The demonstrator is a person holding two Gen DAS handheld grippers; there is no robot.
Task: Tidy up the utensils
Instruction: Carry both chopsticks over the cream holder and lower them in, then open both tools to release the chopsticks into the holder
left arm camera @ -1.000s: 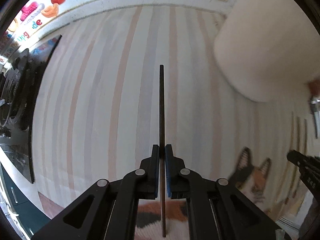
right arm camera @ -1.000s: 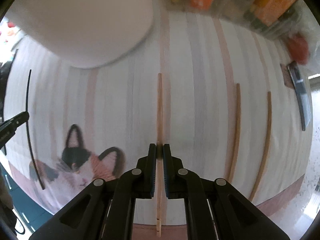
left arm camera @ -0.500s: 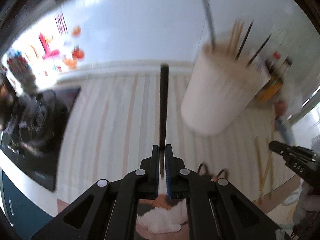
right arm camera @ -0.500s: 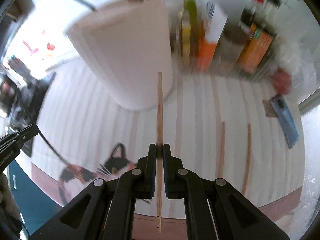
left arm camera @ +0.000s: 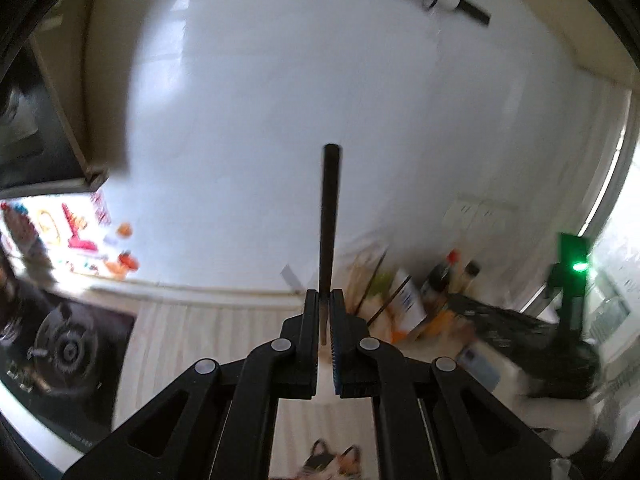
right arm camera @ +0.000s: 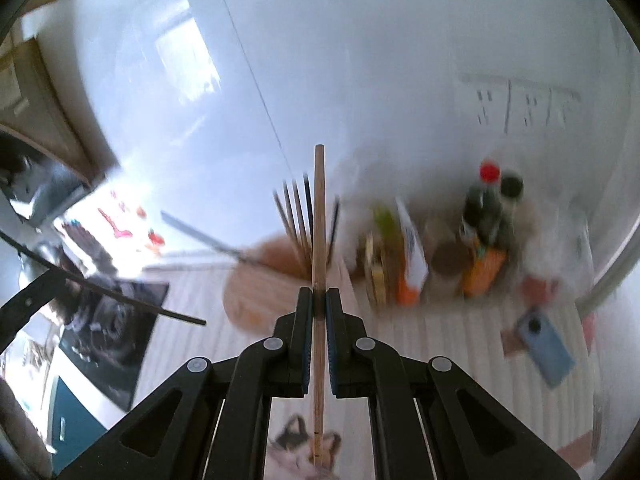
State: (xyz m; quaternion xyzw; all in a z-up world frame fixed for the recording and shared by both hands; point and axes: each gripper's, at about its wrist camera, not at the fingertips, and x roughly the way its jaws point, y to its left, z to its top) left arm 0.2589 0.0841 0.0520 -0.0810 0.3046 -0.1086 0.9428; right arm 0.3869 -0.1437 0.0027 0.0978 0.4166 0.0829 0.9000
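My left gripper [left arm camera: 325,300] is shut on a black chopstick [left arm camera: 329,216] that sticks out ahead of it, high above the counter. My right gripper [right arm camera: 319,300] is shut on a light wooden chopstick [right arm camera: 319,216], likewise lifted. Below and ahead of the right gripper stands the round utensil holder [right arm camera: 264,288], blurred, with several chopsticks [right arm camera: 296,208] upright in it. In the right wrist view the left gripper's finger [right arm camera: 28,304] and its black chopstick [right arm camera: 120,296] show at the left edge. The holder's sticks [left arm camera: 372,276] appear just right of the left gripper.
Bottles and sauce packets [right arm camera: 480,232] crowd the back right of the striped counter mat [right arm camera: 440,340]. A blue phone [right arm camera: 546,352] lies at the right. A black hob [left arm camera: 68,352] is at the left. A cat picture [left arm camera: 332,460] lies on the mat below.
Both grippers rose well above the counter and tilted up, each still gripping its chopstick. The view went from the mat close up to the wall, holder and bottles.
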